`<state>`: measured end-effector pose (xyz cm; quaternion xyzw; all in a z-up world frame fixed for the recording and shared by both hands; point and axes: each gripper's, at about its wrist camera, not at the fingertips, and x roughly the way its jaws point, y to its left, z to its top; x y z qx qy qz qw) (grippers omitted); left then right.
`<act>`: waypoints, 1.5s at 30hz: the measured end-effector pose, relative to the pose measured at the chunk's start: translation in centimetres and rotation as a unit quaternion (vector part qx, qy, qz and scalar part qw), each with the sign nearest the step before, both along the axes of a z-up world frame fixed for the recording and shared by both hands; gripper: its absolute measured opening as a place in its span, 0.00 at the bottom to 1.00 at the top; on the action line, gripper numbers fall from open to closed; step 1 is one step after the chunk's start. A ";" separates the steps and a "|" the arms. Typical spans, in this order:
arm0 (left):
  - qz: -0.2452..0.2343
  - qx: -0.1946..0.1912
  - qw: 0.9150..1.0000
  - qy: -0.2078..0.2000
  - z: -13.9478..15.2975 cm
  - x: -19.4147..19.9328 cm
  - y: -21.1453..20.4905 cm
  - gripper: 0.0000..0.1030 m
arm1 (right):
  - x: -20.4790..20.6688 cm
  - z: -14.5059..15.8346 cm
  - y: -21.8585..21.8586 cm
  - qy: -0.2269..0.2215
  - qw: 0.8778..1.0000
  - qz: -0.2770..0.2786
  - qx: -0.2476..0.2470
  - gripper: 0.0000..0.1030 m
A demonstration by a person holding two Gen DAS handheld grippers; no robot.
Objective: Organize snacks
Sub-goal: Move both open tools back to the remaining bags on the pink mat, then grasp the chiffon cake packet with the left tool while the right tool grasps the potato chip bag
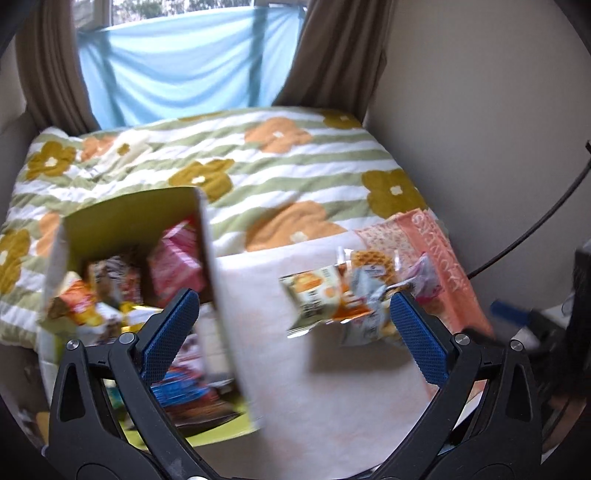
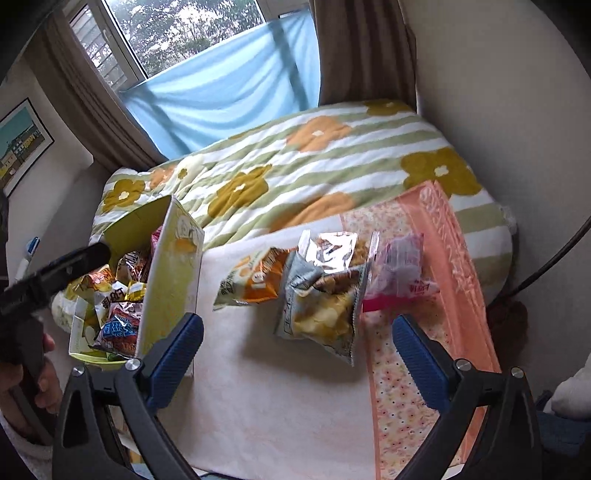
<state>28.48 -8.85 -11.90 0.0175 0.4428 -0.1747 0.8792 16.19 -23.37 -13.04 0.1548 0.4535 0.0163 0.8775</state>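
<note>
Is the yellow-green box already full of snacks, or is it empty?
Partly filled, not empty. The open-topped yellow-green box holds several snack packets; its upper inner walls remain bare.

Lighting: soft daylight from the window (image 2: 177,33) at the rear, partly screened by a blue cloth (image 2: 229,85); room evenly bright, no harsh glare.
Shadows: faint, soft-edged, under the snack packets (image 2: 317,291) on the white towel (image 2: 266,398).
Blur: left wrist view smeared by motion, worst on the box (image 1: 147,258) and packets; right wrist view sharper, print partly legible.
Distortion: strong fisheye bend, dark rounded corners in both views; 2 near fingers (image 2: 177,354) slightly soft.
</note>
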 end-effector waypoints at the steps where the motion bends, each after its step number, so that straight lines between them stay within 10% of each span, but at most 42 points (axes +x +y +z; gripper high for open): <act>1: 0.001 0.003 1.000 0.003 -0.3 0.5 -1.0 1.00 | 0.1 -0.6 -0.5 0.005 1.000 0.003 0.011 0.99; 14: 0.048 0.081 0.980 0.177 -12.9 9.1 -8.6 1.00 | 4.9 -10.2 -3.7 0.086 0.987 0.079 0.112 0.99; 22: 0.069 0.084 0.970 0.216 -17.2 10.8 -8.5 0.99 | 7.5 -13.1 -3.1 0.097 0.981 0.103 0.135 0.99; 29: 0.069 0.050 0.965 0.247 -19.3 11.1 -8.6 0.65 | 8.5 -14.1 -2.6 0.103 0.978 0.115 0.143 0.99; 45: 0.065 0.078 0.975 0.197 -17.0 8.8 -7.3 0.60 | 8.2 -14.1 -2.7 0.111 0.977 0.114 0.140 0.82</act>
